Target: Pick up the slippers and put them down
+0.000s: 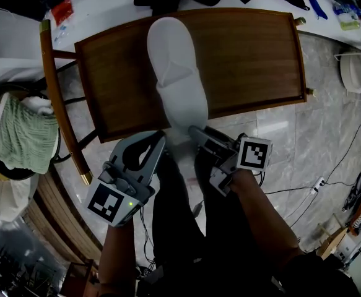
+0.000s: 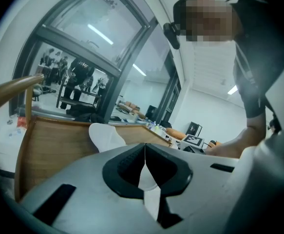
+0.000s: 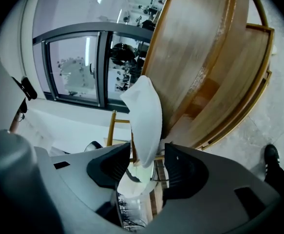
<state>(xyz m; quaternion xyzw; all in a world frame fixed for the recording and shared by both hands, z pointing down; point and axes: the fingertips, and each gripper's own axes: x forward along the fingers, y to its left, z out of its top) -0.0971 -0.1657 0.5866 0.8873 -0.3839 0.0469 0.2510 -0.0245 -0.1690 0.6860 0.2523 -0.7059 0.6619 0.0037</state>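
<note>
The white slipper [image 1: 175, 73] lies on the wooden chair seat [image 1: 248, 60]. Its toe points to the far edge and its heel hangs over the near edge. The left gripper [image 1: 160, 142] is at the heel's left side, and its jaws are squeezed together on a thin bit of the slipper. The right gripper [image 1: 199, 138] is at the heel's right side. Its jaws are wide apart with the slipper between them, not pressed.
</note>
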